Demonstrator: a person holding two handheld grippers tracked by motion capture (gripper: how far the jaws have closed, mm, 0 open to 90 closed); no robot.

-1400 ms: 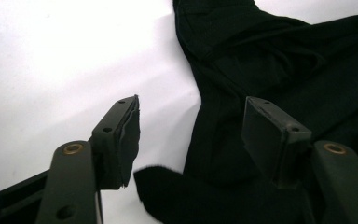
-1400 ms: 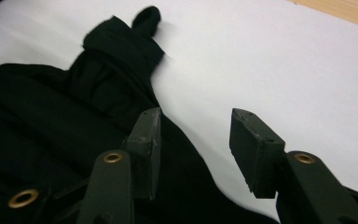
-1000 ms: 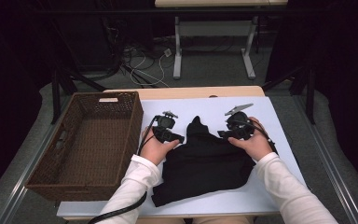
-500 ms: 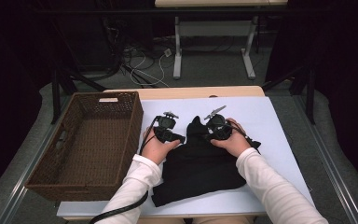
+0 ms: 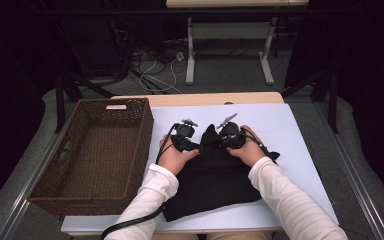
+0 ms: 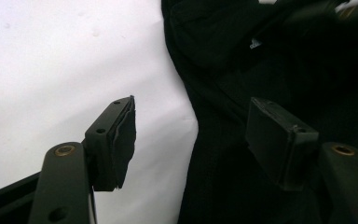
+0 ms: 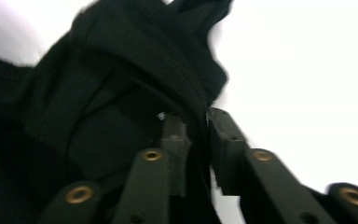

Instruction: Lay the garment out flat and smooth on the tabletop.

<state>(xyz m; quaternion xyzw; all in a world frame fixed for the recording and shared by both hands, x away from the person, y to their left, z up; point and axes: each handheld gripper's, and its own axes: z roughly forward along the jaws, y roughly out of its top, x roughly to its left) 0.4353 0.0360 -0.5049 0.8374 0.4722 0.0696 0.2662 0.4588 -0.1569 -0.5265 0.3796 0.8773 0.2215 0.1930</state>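
While left tool (image 6: 191,140) gapes at garment (image 5: 215,175) edge, right tool (image 7: 196,135), closing, pinches it.

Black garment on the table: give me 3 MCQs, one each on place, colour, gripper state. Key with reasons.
1. Where does the wicker basket stand relative to the black garment?
A. To its left in the high view
B. To its right in the high view
C. On top of it

2. What colour is the table cover under the garment?
A. Red
B. Pale, near white
C. Green

3. How do the jaws of the right gripper stand?
A. Wide open over bare table
B. Closed on a fold of the garment
C. Closed on the basket rim

Key:
1 A: in the high view the basket sits at the table's left side, the garment in the middle.
2 B: the sheet around the garment is pale in every view.
3 B: the right gripper view shows both jaws pressed on a ribbed black edge; they have just been closing. The left gripper stands open.
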